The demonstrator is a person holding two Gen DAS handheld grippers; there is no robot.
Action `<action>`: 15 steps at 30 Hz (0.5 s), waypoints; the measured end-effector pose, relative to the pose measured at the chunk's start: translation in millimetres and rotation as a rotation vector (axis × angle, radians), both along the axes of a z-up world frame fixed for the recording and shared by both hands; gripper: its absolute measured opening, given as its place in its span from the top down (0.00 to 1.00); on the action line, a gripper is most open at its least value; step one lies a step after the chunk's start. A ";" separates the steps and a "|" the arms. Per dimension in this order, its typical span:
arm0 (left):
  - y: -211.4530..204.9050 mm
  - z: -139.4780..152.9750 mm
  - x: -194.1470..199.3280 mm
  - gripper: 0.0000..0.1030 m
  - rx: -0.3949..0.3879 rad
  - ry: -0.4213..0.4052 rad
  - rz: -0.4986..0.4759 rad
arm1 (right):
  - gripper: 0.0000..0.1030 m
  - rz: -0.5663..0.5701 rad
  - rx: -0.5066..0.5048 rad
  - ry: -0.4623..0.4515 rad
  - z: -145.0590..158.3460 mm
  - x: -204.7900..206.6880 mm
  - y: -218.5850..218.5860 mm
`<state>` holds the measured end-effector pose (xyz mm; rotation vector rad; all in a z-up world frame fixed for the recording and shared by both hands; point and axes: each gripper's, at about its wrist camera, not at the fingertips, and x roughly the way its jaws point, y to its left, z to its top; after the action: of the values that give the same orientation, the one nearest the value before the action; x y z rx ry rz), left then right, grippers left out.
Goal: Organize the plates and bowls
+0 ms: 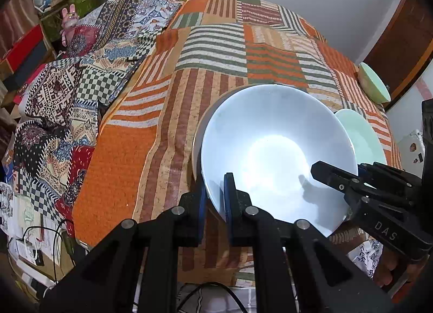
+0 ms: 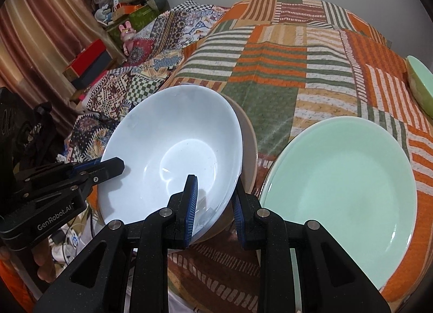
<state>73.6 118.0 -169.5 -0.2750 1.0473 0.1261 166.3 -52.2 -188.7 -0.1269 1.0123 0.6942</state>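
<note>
Both grippers clamped on one white bowl

Up front in the left wrist view, the left gripper (image 1: 214,199) is pinched tight on the near rim of the white bowl (image 1: 273,150), one blue pad inside the rim and one outside. That bowl tilts toward the camera, nested in a beige bowl (image 1: 199,134) whose edge peeks out at 9 o'clock. From 3 o'clock the right gripper (image 1: 335,175) reaches in over the far rim. A pale green plate (image 1: 362,137) lies just behind, and a green bowl (image 1: 374,84) sits near the edge of the striped bedspread (image 1: 189,82) at 2 o'clock.

Next, the right wrist view: the right gripper (image 2: 215,204) is closed narrowly on the white bowl's (image 2: 173,150) rim and the beige bowl (image 2: 250,145) beneath it. Its left partner (image 2: 108,169) grips the opposite rim at 9 o'clock. At 3 o'clock the green plate (image 2: 343,177) rests flat on the bedspread (image 2: 270,69).
</note>
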 end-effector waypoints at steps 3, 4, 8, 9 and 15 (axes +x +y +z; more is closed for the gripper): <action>1.8 -1.2 0.1 0.89 -0.002 0.000 0.004 | 0.78 0.004 -0.006 0.006 -3.3 0.3 2.6; 2.3 -0.9 0.1 0.89 -0.002 -0.001 0.004 | 0.78 0.007 -0.008 0.008 -4.2 0.3 3.8; 3.1 -0.8 1.4 0.89 0.010 -0.005 0.001 | 0.78 0.019 -0.026 -0.006 -4.6 -0.7 6.8; 3.8 -1.3 2.2 0.89 0.019 -0.006 0.002 | 0.77 0.025 -0.033 -0.011 -4.3 -1.2 7.5; 8.1 -5.7 6.8 0.89 0.011 -0.002 0.014 | 0.74 0.056 -0.058 -0.039 -1.5 -2.4 11.0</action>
<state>80.5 126.1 -175.2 -0.2723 1.0429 0.1445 163.9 -41.2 -190.2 -0.2193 0.9953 0.7107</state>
